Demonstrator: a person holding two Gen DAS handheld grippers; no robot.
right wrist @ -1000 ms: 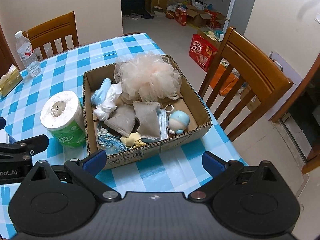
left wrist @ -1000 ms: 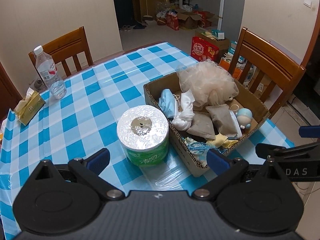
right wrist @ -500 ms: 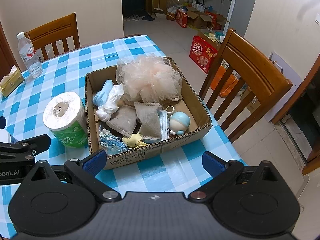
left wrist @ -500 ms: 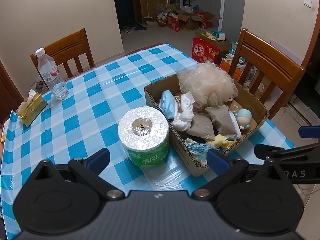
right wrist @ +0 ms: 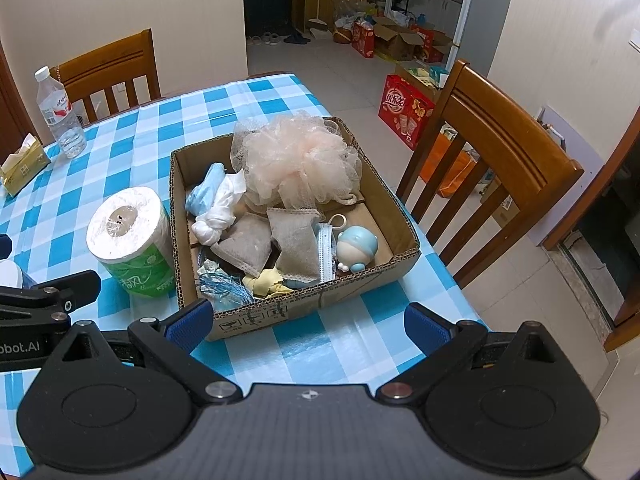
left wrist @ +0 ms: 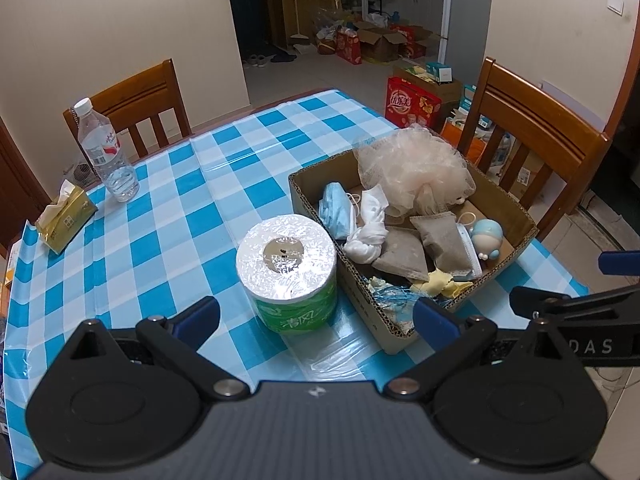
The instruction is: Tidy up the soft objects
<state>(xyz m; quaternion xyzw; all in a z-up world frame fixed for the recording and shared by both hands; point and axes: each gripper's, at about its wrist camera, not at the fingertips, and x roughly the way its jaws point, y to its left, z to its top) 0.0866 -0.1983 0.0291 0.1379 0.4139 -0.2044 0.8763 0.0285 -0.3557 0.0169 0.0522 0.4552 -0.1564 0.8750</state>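
Cardboard box [right wrist: 316,304] of soft things sits on the checked table [right wrist: 320,344], ahead of the right gripper [right wrist: 308,320], whose jaws gape empty; toilet roll [left wrist: 286,272] stands beyond the left gripper [left wrist: 316,316], likewise spread, holding nothing

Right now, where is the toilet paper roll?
In both views the toilet paper roll stands upright on the checked table, just outside the cardboard box's left wall.
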